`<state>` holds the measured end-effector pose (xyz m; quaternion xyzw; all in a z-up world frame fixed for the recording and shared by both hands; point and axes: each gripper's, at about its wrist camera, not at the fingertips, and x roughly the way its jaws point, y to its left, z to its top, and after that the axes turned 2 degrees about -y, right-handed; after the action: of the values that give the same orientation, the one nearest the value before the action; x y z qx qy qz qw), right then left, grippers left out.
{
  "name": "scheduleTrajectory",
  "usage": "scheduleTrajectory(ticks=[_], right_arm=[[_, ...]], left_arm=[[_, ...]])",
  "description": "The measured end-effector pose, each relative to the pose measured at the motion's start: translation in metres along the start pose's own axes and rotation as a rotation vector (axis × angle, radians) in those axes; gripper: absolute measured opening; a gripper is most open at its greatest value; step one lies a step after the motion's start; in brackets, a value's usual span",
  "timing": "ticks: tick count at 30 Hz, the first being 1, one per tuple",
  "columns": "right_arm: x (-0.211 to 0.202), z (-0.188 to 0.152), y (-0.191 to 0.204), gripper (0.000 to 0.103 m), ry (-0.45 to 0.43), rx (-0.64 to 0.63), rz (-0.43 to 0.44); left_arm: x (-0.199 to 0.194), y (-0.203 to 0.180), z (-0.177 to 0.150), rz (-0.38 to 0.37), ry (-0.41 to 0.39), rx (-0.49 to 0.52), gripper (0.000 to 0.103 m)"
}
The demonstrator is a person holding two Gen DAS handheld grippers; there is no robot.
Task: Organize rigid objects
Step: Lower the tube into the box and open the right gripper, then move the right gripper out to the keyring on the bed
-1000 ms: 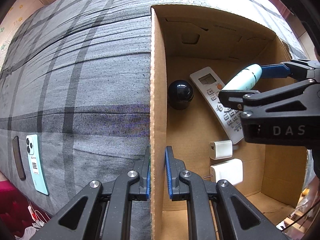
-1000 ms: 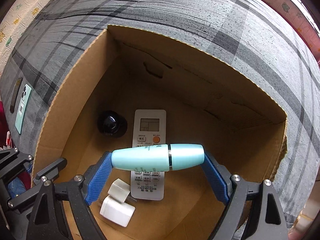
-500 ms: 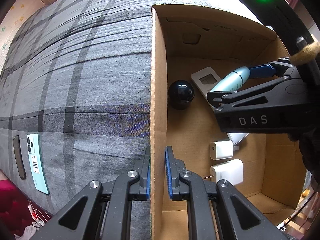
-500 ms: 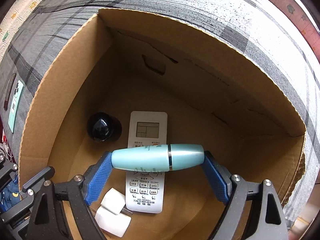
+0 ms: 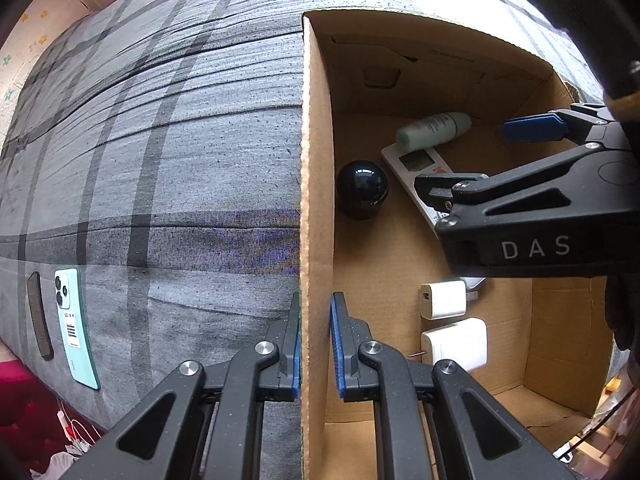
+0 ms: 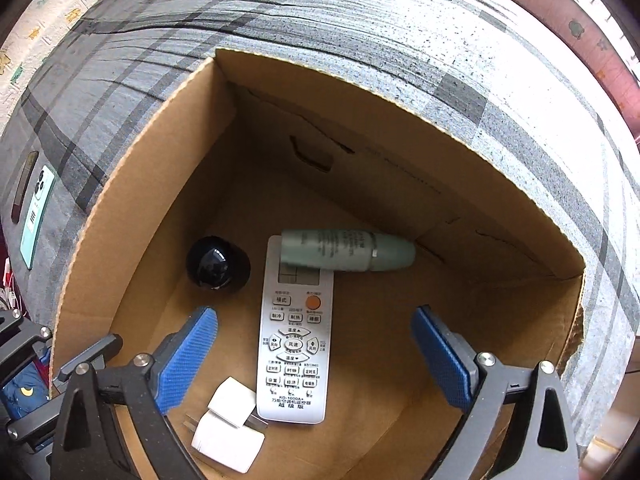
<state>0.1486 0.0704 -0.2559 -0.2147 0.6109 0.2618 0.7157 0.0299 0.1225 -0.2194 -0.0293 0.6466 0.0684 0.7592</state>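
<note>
Cardboard box (image 6: 132,160) sits open on a grey plaid cloth (image 5: 160,160), seen from two cameras mounted on hand-held grippers. Inside on the box floor lie a pale green bottle (image 6: 346,250), a white remote control (image 6: 296,336), a round black object (image 6: 218,264) and two white chargers (image 6: 230,424).

The bottle rests on its side near the far wall, one end lying across the top of the remote, over part of its small screen. The black object stands just beside the remote on its left. The chargers touch each other near the remote's bottom corner.

The right gripper (image 6: 314,354) hangs inside the box above the remote, its blue pads spread wide apart and holding nothing. The bottle lies beyond the pads, apart from them. The left gripper (image 5: 314,344) pinches the box's side wall between its two fingers, steadying the box.

Outside the box, a mint-green phone (image 5: 74,328) lies on the cloth beside a dark slim object (image 5: 39,316), both well apart from the box.

The step in hand appears to be clearing the right gripper out after setting the bottle down. To do it well, lift straight up with the pads kept wide, so neither brushes the remote or rolls the bottle. The left gripper should keep its hold on the wall until the right is clear. The phone looks like the next item to fetch.
</note>
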Motion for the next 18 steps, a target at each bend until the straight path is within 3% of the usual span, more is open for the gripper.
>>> scheduleTrajectory(ticks=[18], right_arm=[[-0.06,-0.015,-0.01,0.103,-0.112,0.028,-0.037]], left_arm=[[0.0,0.0,0.0,0.002,0.003,-0.006,0.012]])
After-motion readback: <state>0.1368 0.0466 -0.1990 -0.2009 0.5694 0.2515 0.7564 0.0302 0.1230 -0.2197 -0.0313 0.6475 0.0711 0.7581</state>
